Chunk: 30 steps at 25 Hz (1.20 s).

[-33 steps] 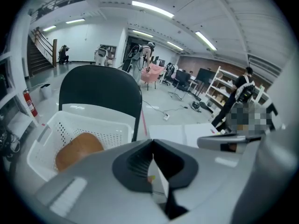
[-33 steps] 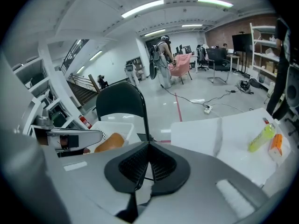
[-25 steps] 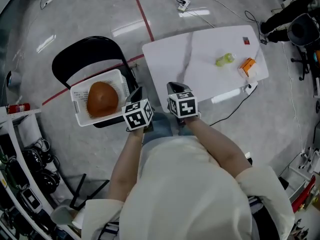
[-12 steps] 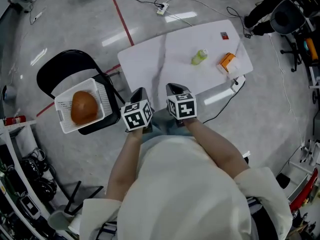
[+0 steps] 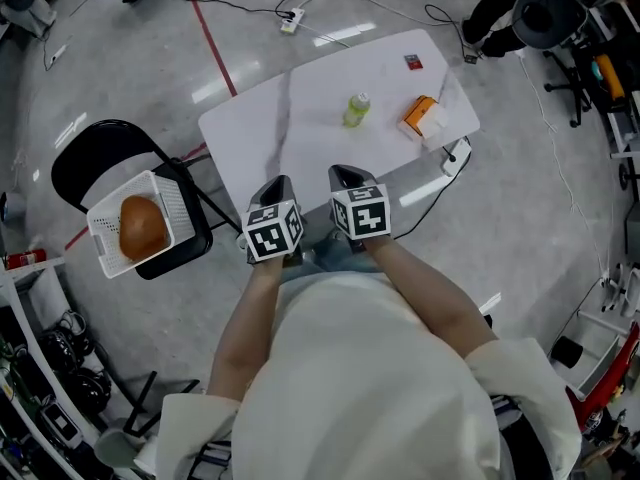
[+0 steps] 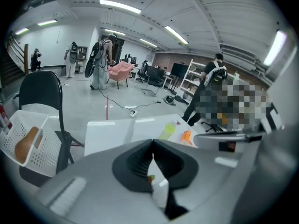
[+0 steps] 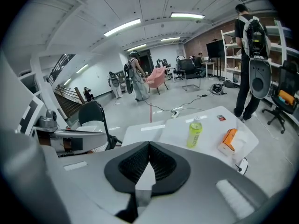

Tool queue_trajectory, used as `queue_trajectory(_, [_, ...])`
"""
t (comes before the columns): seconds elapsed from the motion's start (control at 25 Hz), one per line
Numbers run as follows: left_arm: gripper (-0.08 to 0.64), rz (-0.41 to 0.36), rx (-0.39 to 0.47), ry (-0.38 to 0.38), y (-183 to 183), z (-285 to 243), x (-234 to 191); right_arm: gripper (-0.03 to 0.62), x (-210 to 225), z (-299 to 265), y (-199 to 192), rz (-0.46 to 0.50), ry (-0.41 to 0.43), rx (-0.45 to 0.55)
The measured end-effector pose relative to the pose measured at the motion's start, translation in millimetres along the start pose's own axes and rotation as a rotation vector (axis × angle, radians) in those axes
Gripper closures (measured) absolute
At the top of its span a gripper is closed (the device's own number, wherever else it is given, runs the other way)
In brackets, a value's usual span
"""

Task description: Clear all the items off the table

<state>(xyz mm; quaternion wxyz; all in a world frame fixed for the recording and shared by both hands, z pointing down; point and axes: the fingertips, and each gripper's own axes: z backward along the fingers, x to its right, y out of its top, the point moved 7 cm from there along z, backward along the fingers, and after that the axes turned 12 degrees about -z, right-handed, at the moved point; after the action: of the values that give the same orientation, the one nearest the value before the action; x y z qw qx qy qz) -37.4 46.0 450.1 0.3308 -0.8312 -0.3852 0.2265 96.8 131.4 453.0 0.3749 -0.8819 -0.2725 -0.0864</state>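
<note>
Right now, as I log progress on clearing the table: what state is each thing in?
left tool: shut, empty
right tool: shut, empty
green bottle: upright on the table, capped
orange box: lying on the table
white basket: on the black chair, holding a brown round item

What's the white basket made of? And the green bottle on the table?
The basket looks like white plastic: its walls are a moulded grid of small holes. The bottle seems clear plastic with yellow-green drink inside, though glass can't be ruled out.
</note>
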Motion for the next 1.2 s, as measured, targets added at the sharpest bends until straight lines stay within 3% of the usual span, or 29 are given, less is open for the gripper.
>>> queue_trajectory(0.44, [0.551,-0.038,-0.027,-0.028,8,-29,50,0.592,72,15,0,-0.05,-0.067,0.015])
queue_trajectory(0.8, [0.551,-0.061,-0.07,-0.051,6,-59,57,0.591,109,-7,5,-0.084,-0.118,0.011])
queue_trajectory(1.2, [0.551,-0.107,-0.113,-0.084,11,-117,52,0.566,144,-61,9,-0.118,-0.126,-0.061])
